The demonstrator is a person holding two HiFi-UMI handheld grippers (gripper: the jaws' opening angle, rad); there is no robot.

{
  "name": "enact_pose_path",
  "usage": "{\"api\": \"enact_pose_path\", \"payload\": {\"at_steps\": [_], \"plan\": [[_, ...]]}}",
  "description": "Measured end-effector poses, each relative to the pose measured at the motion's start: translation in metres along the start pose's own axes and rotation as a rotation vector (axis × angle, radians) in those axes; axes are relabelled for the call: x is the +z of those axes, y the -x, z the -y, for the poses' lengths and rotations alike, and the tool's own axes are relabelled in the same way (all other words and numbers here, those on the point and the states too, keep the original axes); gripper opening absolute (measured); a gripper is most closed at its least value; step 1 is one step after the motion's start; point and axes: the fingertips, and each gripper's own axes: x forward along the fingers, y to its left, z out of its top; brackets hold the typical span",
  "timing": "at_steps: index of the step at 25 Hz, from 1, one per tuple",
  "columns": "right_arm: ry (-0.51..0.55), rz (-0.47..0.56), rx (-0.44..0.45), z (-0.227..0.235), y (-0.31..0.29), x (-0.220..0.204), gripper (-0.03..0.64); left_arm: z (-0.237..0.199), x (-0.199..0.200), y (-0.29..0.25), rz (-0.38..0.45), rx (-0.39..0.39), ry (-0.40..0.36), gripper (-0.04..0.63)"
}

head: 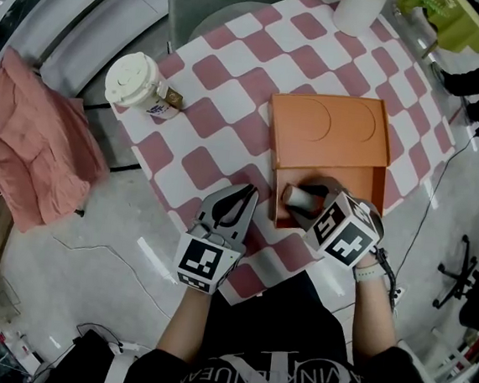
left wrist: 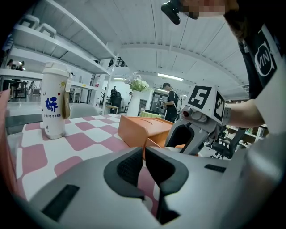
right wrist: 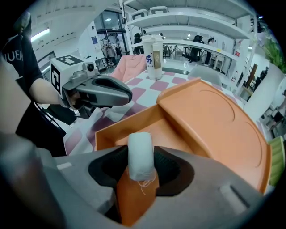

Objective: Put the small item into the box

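Observation:
An orange box (head: 367, 178) lies on the checked table, its lid (head: 329, 132) slid back so the near end is uncovered. My right gripper (head: 302, 199) hangs over that uncovered end, shut on a small white cloth roll (right wrist: 141, 154) with a loose thread. The box's orange floor (right wrist: 147, 123) lies right under the roll. My left gripper (head: 236, 205) rests at the table's near edge, left of the box, its jaws shut with nothing between them (left wrist: 142, 167).
A white lidded cup (head: 136, 84) with blue print stands at the table's far left. A white vase (head: 358, 8) is at the far edge, a green object (head: 446, 17) beyond it. Pink cloth (head: 29, 149) drapes over something left of the table. Cables run across the floor.

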Motion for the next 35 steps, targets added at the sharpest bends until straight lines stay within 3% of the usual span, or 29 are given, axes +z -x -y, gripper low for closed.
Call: {"api": "enact_pose_path", "payload": {"at_steps": [19,27,31,35], "plan": [[-0.065,0.098,-0.034,-0.015,0.025,0.006,0.178,0.017,0.011,0.012,0.023,-0.036,-0.043,0.025],[-0.108,0.172,-0.124,-0.016,0.043,0.008,0.178,0.026,0.015,0.02,0.034,-0.063,-0.066,0.025],[-0.155,0.232,-0.198,-0.013,0.057,0.009,0.178,0.03,0.013,0.025,-0.008,-0.072,-0.072,0.023],[-0.208,0.314,-0.254,-0.011,0.073,0.011,0.175,0.036,0.02,0.027,0.042,-0.093,-0.086,0.025]]}}
